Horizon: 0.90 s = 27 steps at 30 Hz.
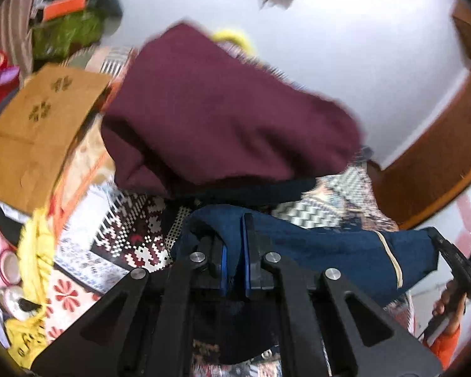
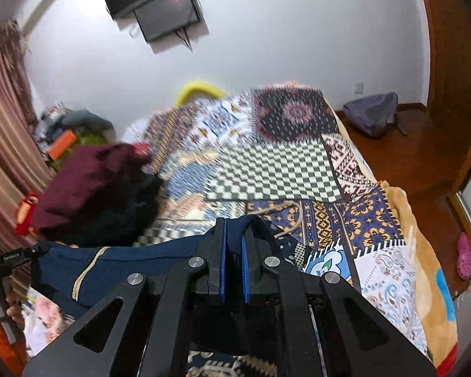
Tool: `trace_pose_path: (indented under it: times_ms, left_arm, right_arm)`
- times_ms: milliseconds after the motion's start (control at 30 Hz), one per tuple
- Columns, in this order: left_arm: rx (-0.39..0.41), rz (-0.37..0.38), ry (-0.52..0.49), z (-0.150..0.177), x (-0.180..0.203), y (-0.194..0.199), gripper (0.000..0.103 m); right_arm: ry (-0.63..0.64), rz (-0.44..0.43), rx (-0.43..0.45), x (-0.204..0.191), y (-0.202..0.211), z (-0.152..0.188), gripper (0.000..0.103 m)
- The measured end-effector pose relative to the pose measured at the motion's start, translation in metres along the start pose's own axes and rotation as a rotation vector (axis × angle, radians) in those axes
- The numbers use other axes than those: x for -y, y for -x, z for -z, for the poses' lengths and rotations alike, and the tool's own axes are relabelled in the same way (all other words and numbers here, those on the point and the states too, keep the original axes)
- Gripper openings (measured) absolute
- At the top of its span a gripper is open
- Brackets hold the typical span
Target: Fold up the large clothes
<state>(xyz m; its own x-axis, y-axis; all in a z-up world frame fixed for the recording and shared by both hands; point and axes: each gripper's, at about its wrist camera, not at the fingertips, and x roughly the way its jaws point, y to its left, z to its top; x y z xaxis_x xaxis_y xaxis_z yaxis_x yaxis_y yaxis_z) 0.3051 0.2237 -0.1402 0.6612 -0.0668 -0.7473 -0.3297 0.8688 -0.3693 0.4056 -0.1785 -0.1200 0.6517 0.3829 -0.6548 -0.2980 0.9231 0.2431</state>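
1. White walls close the room behind a bed (image 2: 298, 169) covered by a patchwork quilt in checks, blue and dark patterns; a dark screen (image 2: 160, 3) hangs on the wall, and a wooden floor (image 2: 402, 160) runs along the bed's far side.
2. We see the task's navy garment (image 1: 329, 245) stretched in the air above the quilt between our two tools, with a pale piping stripe running across its cloth.
3. Our left tongs (image 1: 235, 257) are clenched on a bunched edge of the navy garment, the fabric pinched between the blue pads (image 1: 223, 264).
4. Our right tongs (image 2: 234, 267) are likewise clenched on the garment's other end, with cloth rising up between the two black fingers.
5. From the left wrist view, the right tool shows at the far right edge with the garment's corner at its tip; the hand holding it (image 1: 452, 301) wears an orange sleeve.
6. A maroon garment (image 1: 223, 110) lies heaped on the bed just beyond the navy one, over something darker beneath it.
7. Beside that heap, on the left, we see a brown cardboard box (image 1: 37, 125), and nearer the camera some yellow cloth (image 1: 34, 260).
8. A grey bag (image 2: 372, 113) sits on the floor by the wall, and a pink clog (image 2: 464, 256) lies near the bed's near corner.
9. Striped curtains (image 2: 3, 119) hang at the left; both views are blurred there.
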Motion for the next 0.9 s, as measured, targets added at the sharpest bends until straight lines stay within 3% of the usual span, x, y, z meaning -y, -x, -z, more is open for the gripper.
trace_pose_path:
  times_ms: [167, 300, 333, 367, 400, 433, 500, 600, 667, 800, 900]
  left_arm:
    - [-0.099, -0.051, 0.014, 0.011, -0.012, -0.044, 0.008]
    - [-0.151, -0.063, -0.010, 0.016, -0.007, -0.045, 0.020]
    - [-0.146, -0.063, -0.017, 0.017, -0.005, -0.040, 0.029]
    - [-0.133, -0.067, -0.026, 0.017, -0.003, -0.033, 0.036]
    - [-0.106, -0.071, -0.031, 0.016, -0.003, -0.024, 0.051]
    - [-0.071, -0.072, -0.033, 0.016, -0.003, -0.013, 0.061]
    - [-0.004, -0.071, -0.037, 0.018, -0.005, 0.008, 0.069]
    - [0.022, -0.072, -0.028, 0.025, -0.014, 0.027, 0.079]
    - [0.011, -0.077, -0.022, 0.031, -0.022, 0.029, 0.080]
    - [-0.088, -0.097, 0.010, 0.064, -0.047, 0.011, 0.080]
    - [-0.195, -0.067, 0.047, 0.091, -0.062, -0.011, 0.080]
  right_arm:
    - [0.022, 0.028, -0.042, 0.008, -0.014, 0.002, 0.009]
    - [0.066, 0.146, 0.000, 0.010, 0.002, 0.003, 0.019]
    - [0.072, 0.162, 0.006, 0.012, 0.008, 0.003, 0.023]
    - [0.072, 0.163, 0.007, 0.014, 0.013, 0.003, 0.037]
    - [0.065, 0.153, 0.008, 0.018, 0.022, 0.005, 0.051]
    - [0.060, 0.145, 0.011, 0.020, 0.026, 0.007, 0.055]
    - [0.062, 0.134, 0.001, 0.024, 0.036, 0.016, 0.063]
    - [0.066, 0.111, -0.083, 0.029, 0.033, 0.031, 0.063]
    - [0.051, 0.097, -0.147, 0.036, 0.028, 0.045, 0.063]
    - [0.009, 0.119, -0.256, 0.051, 0.015, 0.073, 0.063]
    - [-0.033, 0.080, -0.315, 0.056, 0.005, 0.086, 0.063]
